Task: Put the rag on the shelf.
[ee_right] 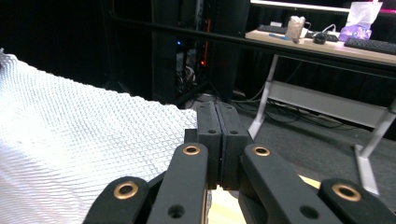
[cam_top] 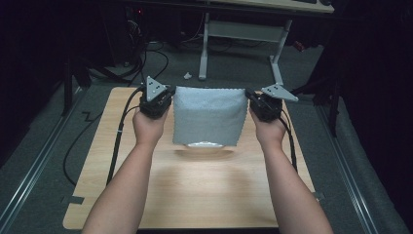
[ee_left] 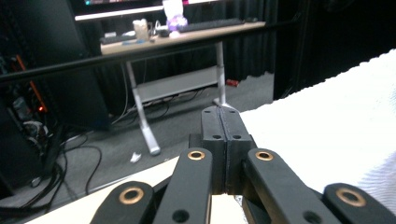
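White cloth [cam_top: 208,116] hangs stretched between both grippers, centre of the high view, above the wooden worktop [cam_top: 195,195]. Left hand-held gripper [cam_top: 168,95] pinches the cloth's top left corner; jaws pressed together on the edge in the left gripper view [ee_left: 225,122], cloth [ee_left: 327,135] spreading to the right of frame. Right hand-held gripper [cam_top: 249,95] pinches the top right corner; jaws pressed together on it in its own view [ee_right: 216,116], waffle-textured cloth [ee_right: 84,149] filling the left of frame. Bottom edge of the cloth sits near the worktop; cannot tell if touching.
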`<state>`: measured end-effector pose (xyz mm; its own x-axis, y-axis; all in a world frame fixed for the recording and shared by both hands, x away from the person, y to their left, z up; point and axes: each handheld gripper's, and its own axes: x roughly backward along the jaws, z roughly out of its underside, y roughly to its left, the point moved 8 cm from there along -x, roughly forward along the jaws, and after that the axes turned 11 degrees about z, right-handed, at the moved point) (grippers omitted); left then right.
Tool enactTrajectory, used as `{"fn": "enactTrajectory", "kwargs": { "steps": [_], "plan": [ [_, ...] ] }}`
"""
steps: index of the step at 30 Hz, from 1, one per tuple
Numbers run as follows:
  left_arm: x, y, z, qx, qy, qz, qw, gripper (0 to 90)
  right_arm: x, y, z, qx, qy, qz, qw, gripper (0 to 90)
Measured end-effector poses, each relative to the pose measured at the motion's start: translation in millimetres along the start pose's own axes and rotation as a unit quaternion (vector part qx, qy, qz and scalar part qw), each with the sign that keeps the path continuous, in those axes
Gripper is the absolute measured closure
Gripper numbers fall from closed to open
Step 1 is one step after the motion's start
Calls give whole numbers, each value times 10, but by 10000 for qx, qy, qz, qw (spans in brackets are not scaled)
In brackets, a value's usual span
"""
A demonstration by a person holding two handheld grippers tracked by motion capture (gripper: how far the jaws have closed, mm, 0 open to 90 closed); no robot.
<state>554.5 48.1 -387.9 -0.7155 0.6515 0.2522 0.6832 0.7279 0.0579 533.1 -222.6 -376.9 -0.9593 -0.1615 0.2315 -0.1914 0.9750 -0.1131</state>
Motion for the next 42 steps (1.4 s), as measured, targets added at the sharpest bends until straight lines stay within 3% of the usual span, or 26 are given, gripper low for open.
{"fn": "enactTrajectory", "kwargs": {
  "steps": [8, 19, 21, 28, 42],
  "plan": [
    [-115, 21, 260, 167, 361, 65, 9992, 900, -236, 3, 225, 139, 416, 24, 9990, 900],
    [-134, -4, 626, 367, 640, 203, 9971, 899, -328, 81, 519, 181, 675, -116, 9975, 900],
    [-142, -26, 676, 323, 727, 244, 9965, 900, -336, 95, 574, 167, 739, -151, 9970, 900],
    [-148, -76, 791, 373, 766, 334, 9958, 899, -345, 152, 743, 49, 857, -280, 9959, 900],
    [-159, -188, 1016, 436, 911, 518, 9935, 899, -353, 259, 888, 95, 943, -386, 9947, 900]
  ]
}}
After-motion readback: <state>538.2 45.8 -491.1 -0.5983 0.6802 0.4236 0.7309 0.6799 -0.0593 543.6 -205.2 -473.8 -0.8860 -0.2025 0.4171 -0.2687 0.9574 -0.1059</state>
